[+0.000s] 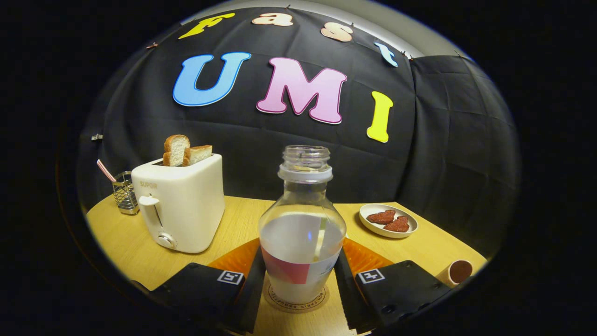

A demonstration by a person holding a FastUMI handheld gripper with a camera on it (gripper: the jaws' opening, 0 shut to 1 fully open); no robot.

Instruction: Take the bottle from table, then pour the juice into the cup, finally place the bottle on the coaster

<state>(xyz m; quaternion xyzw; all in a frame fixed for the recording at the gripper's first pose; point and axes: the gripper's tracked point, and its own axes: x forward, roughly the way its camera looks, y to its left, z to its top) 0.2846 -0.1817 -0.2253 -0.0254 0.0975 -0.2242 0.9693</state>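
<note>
The gripper (301,284) has its fingers on either flank of the bottle (301,233), pads against the lower body by the label, so it reads as pinched. The bottle stands upright, long axis vertical, capless mouth at twelve o'clock, dead ahead between the fingers, and its base sits on the coaster (295,299). That looks like the final placement, with release likely next: spread and back straight out. Room is fair. The cup (456,272) sits near at four o'clock, the toaster (179,207) at ten, the plate (388,220) beyond at two — the table (121,242) edge curves close behind
</note>
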